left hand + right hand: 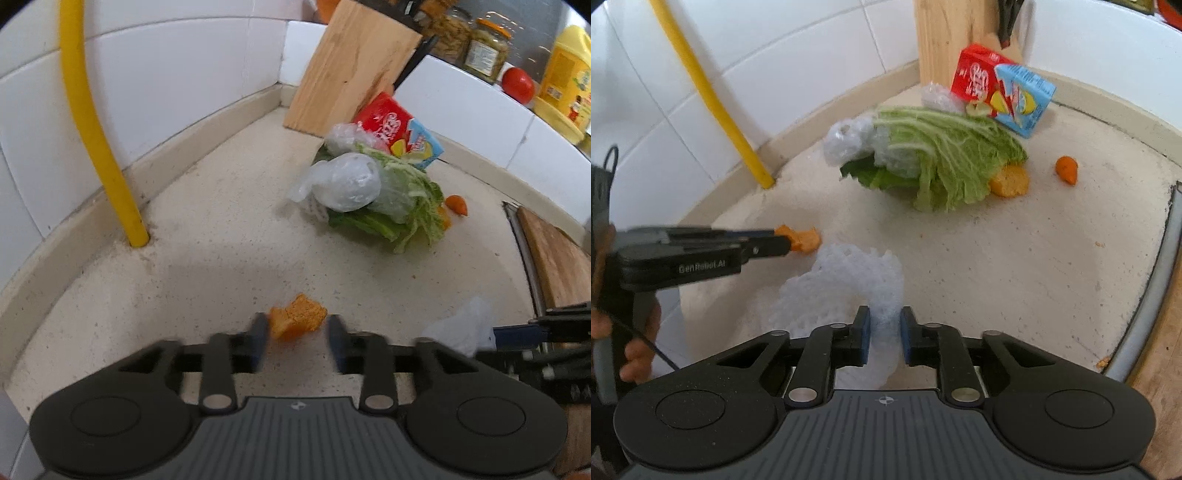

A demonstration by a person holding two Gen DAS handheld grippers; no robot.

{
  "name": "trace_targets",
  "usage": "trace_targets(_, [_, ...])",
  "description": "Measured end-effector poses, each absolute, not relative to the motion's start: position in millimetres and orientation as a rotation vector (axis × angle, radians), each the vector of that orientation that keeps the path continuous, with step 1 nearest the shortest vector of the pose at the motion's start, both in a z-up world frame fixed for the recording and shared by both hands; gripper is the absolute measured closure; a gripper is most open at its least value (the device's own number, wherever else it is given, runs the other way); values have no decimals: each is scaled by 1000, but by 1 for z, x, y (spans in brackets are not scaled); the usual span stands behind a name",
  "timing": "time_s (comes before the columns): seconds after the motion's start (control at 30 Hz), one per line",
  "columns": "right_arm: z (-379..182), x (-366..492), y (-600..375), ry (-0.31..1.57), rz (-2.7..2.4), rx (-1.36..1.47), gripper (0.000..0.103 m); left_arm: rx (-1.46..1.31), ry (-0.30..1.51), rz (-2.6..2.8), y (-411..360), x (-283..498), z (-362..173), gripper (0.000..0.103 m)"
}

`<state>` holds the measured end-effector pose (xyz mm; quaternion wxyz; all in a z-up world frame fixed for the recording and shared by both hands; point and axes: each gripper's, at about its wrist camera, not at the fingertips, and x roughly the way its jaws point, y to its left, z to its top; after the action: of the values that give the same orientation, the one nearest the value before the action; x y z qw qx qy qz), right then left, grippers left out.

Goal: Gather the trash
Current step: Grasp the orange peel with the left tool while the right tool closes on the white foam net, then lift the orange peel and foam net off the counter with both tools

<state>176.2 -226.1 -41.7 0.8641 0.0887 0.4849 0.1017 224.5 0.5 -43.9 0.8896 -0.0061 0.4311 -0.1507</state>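
An orange peel piece (pixel 297 316) lies on the speckled counter between the fingers of my left gripper (pixel 298 334), which stands open around it; the peel also shows in the right wrist view (pixel 803 239), at the left gripper's fingertips. My right gripper (pixel 884 334) is shut on a white foam net (pixel 846 284), also seen in the left wrist view (pixel 461 326). Further back lies a trash pile: cabbage leaves (pixel 945 155), crumpled plastic wrap (pixel 347 181), a red and blue juice carton (pixel 1004 92), and two orange scraps (pixel 1010 181) (pixel 1066 169).
A wooden knife block (pixel 347 70) stands in the corner behind the pile. A yellow pipe (pixel 92 125) rises from the counter by the tiled wall. A wooden board (pixel 557 254) and metal rim lie at the right. Jars, a tomato (pixel 518 84) and a yellow bottle (pixel 565 81) stand on the ledge.
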Motion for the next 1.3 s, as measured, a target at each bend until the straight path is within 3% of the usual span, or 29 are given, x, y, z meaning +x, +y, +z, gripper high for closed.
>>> trace_targets(0.07, [-43,176,-226,1015,209,195,49,-3,889,-297,-2,226,-46,59])
trace_targets(0.23, [-42,176,-222,986,222,185,31,26,889,-292,-11,227,-50,57])
trace_targets(0.37, [-41,174,-219,974,225,179,22,74,880,-286,-17,223,-53,56])
trace_targets(0.47, [-42,172,-215,972,231,168,23,76,873,-282,-19,224,-54,57])
trace_targets(0.53, [-44,172,-211,969,226,147,26,70,865,-285,-20,223,-54,60])
trace_targets(0.6, [-47,173,-207,980,232,133,40,84,861,-269,-22,222,-53,71])
trace_targets(0.63, [-48,173,-205,990,238,133,53,97,856,-263,-23,221,-53,74])
trace_targets(0.7, [-49,173,-202,992,239,129,58,98,838,-259,-23,218,-49,84])
trace_targets(0.83, [-43,173,-208,982,235,164,85,75,829,-262,-21,216,-43,98])
trace_targets(1.3, [-33,167,-220,945,218,233,85,60,784,-259,-21,199,-23,100])
